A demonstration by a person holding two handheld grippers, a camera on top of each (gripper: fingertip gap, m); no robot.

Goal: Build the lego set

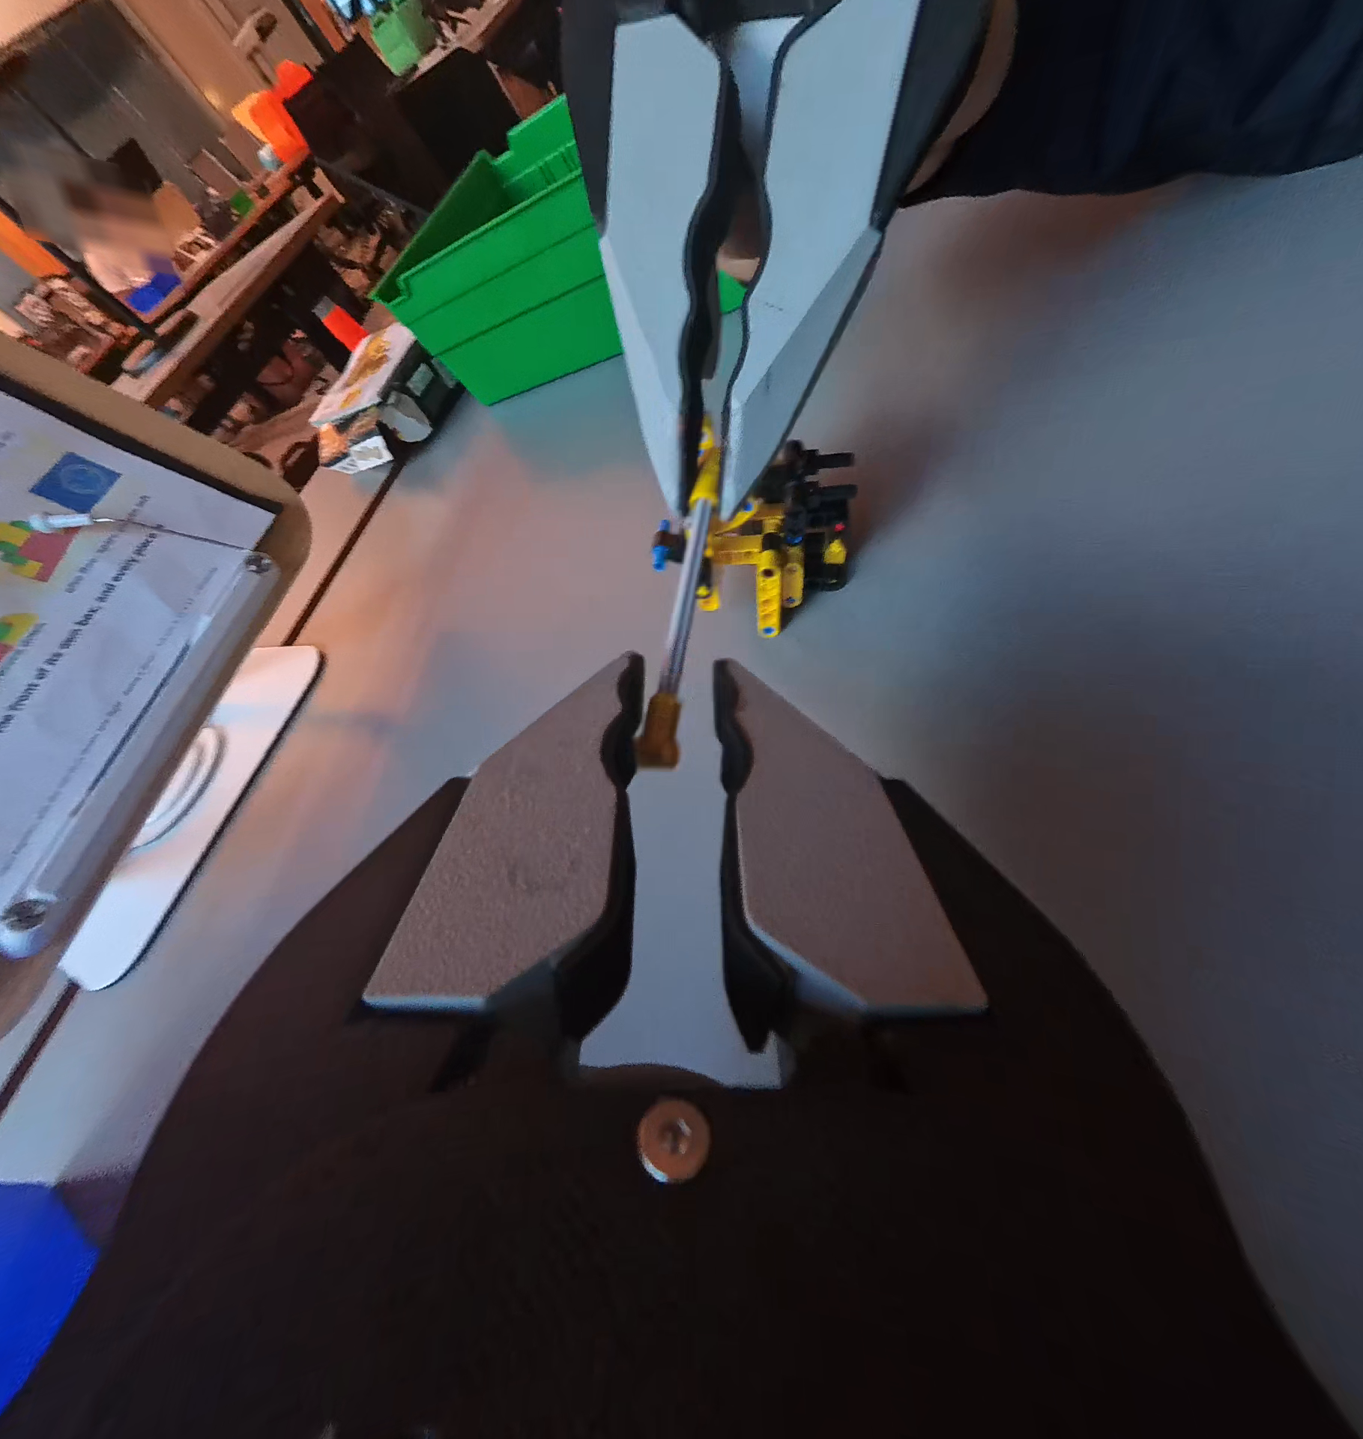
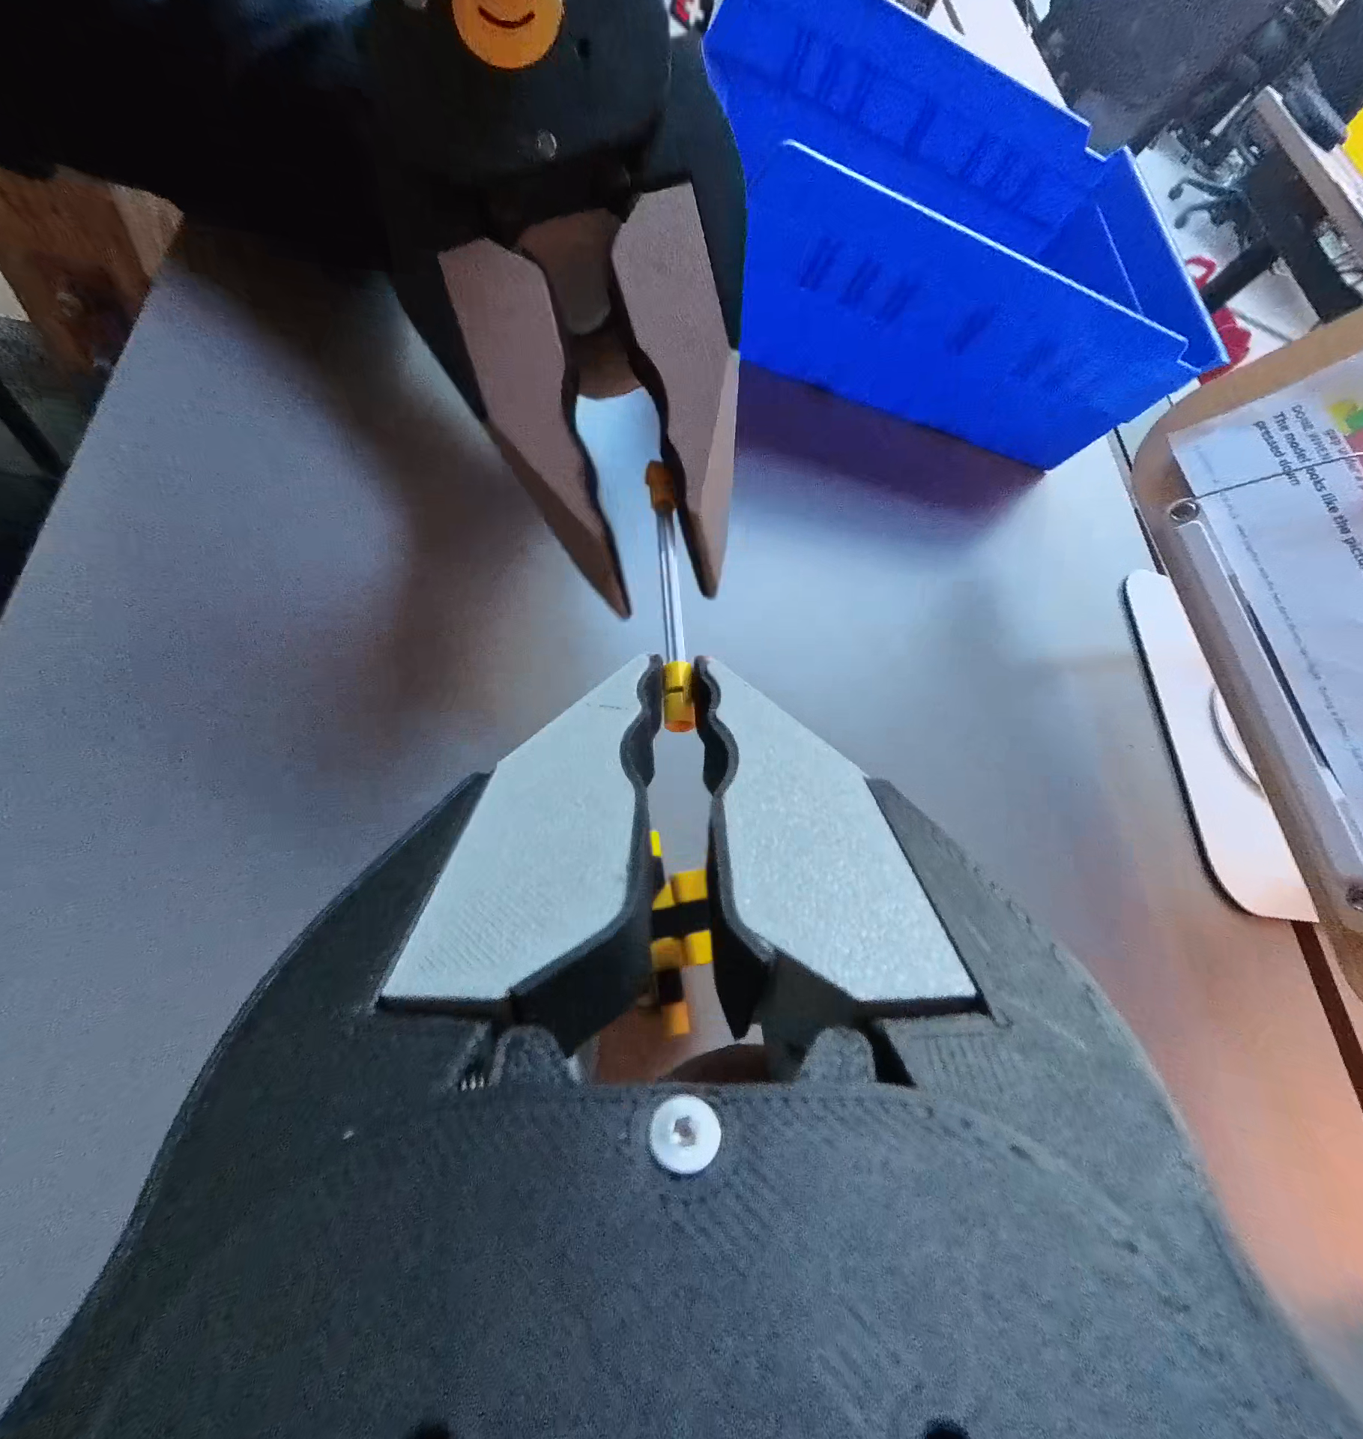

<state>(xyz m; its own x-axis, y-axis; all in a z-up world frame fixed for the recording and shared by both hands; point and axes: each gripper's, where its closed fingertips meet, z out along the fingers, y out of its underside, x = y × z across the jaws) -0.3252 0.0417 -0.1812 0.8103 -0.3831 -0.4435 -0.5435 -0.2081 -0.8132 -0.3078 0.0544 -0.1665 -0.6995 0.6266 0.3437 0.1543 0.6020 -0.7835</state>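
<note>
1. Left wrist view: the left gripper (image 1: 674, 673), black with brown-faced fingers, reaches forward over a pale grey surface (image 1: 1091, 701). Its jaws stand apart.
2. Between its tips lies the amber end cap (image 1: 657, 732) of a slim piston-like lego piece with a clear shaft (image 1: 682, 603). The cap rests against the left finger; whether it is gripped cannot be told, since the right finger is clear of it.
3. Facing it from the top of the view, the right gripper (image 1: 701, 498), with light grey fingers, has its jaws clamped on the far yellow end of the same piece, holding it in the air.
4. Behind those tips, a partly built yellow and black lego model (image 1: 771, 545) stands on the surface.
5. Farther back sit stacked green plastic bins (image 1: 507, 296). At left, a printed instruction sheet in a clear stand (image 1: 78, 662) leans at the surface edge.
6. Right wrist view: the right gripper (image 2: 676, 662) has its jaws closed on a short yellow cylinder (image 2: 676, 697), the near end of the piece.
7. The clear shaft (image 2: 672, 592) runs forward from there to the amber end cap (image 2: 660, 487), which lies between the brown fingers of the left gripper (image 2: 666, 603). Those jaws are apart around it.
8. Yellow and black lego parts (image 2: 678, 927) show through the gap lower between the grey fingers.
9. Blue plastic bins (image 2: 935, 272) stand on the surface (image 2: 273, 623) to the upper right, and the instruction sheet (image 2: 1316, 545) sits at the right edge.
</note>
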